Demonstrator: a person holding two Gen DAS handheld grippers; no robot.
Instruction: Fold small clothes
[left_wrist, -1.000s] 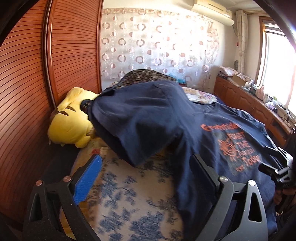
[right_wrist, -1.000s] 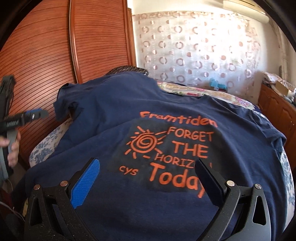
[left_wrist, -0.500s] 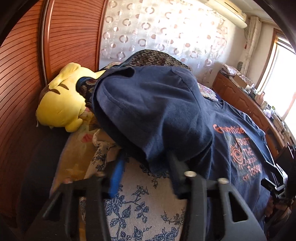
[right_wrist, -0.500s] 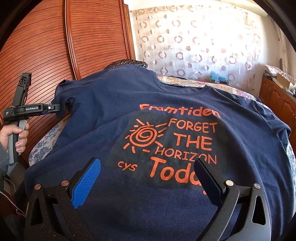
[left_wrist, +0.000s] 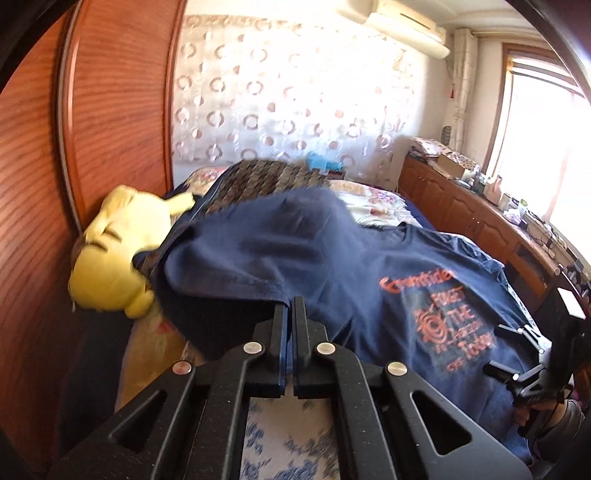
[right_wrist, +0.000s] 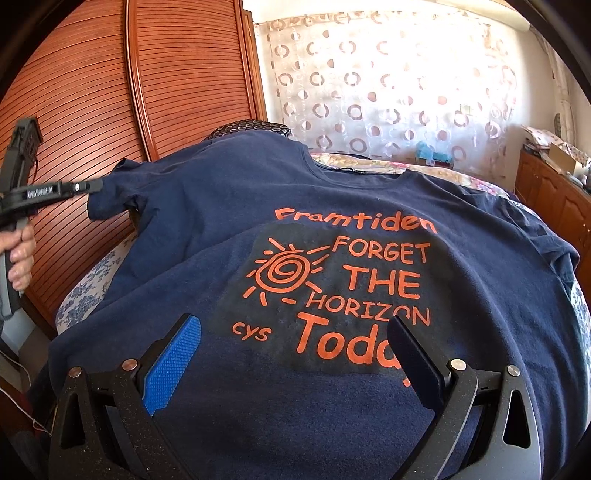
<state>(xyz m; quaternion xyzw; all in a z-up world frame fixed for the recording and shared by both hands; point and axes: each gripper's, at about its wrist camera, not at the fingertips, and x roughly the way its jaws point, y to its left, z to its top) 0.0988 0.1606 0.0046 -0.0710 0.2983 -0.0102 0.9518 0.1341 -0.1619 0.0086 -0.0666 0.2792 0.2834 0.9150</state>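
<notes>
A navy T-shirt with orange print lies spread over the bed, front up. In the left wrist view my left gripper is shut on the hem of the shirt's left sleeve and holds it lifted off the bedding. The right wrist view shows that same left gripper pinching the sleeve at the far left. My right gripper stands open just above the shirt's lower front, below the print, with only flat cloth under its fingers. It also shows at the right edge as the right gripper.
A yellow plush toy lies at the bed's left side against the wooden wardrobe doors. A dark patterned cushion sits behind the shirt. Wooden cabinets with clutter run along the right. The blue-flowered bedspread shows below the sleeve.
My left gripper went from wide open to shut on the sleeve hem and has lifted it a little. The right gripper has stayed open in place.
</notes>
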